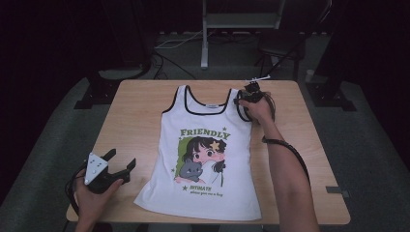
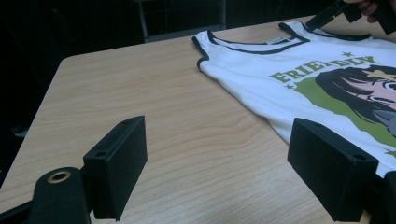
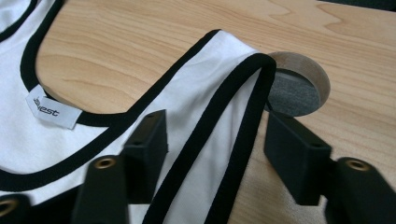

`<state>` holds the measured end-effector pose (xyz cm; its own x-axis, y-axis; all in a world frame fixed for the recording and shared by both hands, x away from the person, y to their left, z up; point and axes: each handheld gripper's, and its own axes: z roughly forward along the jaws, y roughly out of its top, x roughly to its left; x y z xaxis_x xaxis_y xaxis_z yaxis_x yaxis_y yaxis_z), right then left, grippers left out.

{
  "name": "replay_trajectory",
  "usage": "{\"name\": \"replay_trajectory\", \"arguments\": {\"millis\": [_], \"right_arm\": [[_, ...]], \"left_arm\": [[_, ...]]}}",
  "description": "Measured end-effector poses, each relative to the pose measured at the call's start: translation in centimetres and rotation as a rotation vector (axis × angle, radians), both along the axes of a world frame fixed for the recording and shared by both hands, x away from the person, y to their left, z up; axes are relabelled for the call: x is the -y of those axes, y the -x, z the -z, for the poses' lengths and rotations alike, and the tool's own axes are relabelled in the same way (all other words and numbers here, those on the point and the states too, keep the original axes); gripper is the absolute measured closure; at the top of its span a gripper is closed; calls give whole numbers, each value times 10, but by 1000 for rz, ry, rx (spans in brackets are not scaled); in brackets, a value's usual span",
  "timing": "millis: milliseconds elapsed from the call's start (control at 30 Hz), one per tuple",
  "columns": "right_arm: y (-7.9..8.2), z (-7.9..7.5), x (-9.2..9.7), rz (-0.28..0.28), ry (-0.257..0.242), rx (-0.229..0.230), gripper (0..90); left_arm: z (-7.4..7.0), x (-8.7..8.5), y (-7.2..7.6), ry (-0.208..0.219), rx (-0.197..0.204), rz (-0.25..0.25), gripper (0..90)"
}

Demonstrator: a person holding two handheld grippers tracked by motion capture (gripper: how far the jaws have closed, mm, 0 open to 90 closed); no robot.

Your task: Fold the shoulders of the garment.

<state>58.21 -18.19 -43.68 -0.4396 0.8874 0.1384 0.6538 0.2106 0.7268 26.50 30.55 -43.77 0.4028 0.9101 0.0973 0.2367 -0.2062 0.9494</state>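
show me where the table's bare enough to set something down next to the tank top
Widest bare wood: left of the tank top, between its left strap and the left gripper. A narrower strip runs along the table's right edge. Crowded: the right strap, straddled by the right gripper.

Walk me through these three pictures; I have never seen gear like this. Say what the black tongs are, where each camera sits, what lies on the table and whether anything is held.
A person holds black two-jaw tongs in each hand. One camera looks down from above; another rides on each pair.

On the wooden table lies a white tank top, flat, with black trim and a cartoon print.

The left tongs rest near the shirt's lower left corner, jaws apart over bare wood, holding nothing.

The right tongs are at the shoulder strap. The strap lies between the jaws, which have not clamped it. Beside it is a round hole in the tabletop.
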Motion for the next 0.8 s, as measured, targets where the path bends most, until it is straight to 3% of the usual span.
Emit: {"name": "replay_trajectory", "arguments": {"millis": [67, 300, 467, 567, 800], "right_arm": [[0, 0, -1, 1, 3, 3, 449], [3, 2, -10, -28, 69, 63, 669], [6, 3, -15, -59, 89, 95, 824], [7, 2, -17, -66, 79, 95, 851], [16, -12, -18, -104, -2, 132, 857]], "left_arm": [[0, 0, 0, -2, 0, -1, 195], [0, 0, 0, -8, 2, 0, 195], [0, 0, 0, 0, 5, -1, 195], [0, 0, 1, 0, 5, -1, 195], [0, 0, 1, -9, 7, -1, 195]]}}
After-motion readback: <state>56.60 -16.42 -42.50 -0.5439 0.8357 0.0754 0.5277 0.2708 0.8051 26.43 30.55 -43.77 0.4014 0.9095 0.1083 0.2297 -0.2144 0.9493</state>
